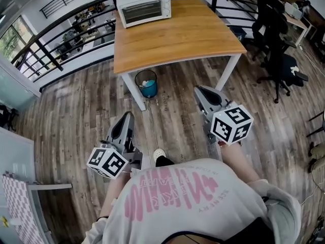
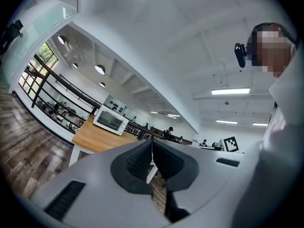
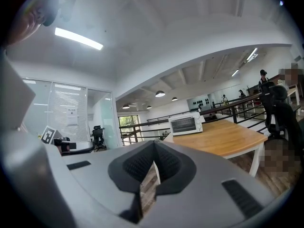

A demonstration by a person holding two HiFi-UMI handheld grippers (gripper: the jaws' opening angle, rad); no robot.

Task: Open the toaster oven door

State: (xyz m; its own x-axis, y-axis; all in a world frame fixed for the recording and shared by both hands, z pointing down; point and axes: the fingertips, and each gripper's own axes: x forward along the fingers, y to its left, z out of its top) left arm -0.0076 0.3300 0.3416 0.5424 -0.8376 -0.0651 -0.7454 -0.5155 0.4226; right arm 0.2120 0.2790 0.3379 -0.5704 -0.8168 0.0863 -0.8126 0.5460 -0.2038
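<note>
An office mezzanine, with a black swivel chair (image 1: 274,55), railing (image 1: 51,54) and glass partition (image 3: 76,120).

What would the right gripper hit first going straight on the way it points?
The right gripper would probably meet the wooden table near a front corner; nothing shows before it. Whether it clears the top is unclear.

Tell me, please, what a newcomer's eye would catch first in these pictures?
The white toaster oven stands, door closed, at the far left corner of the wooden table. Nearer the person, the left gripper and the right gripper are held over the plank floor, both shut and empty, short of the table. A blue-lined bin stands beside the table's near left leg.
</note>
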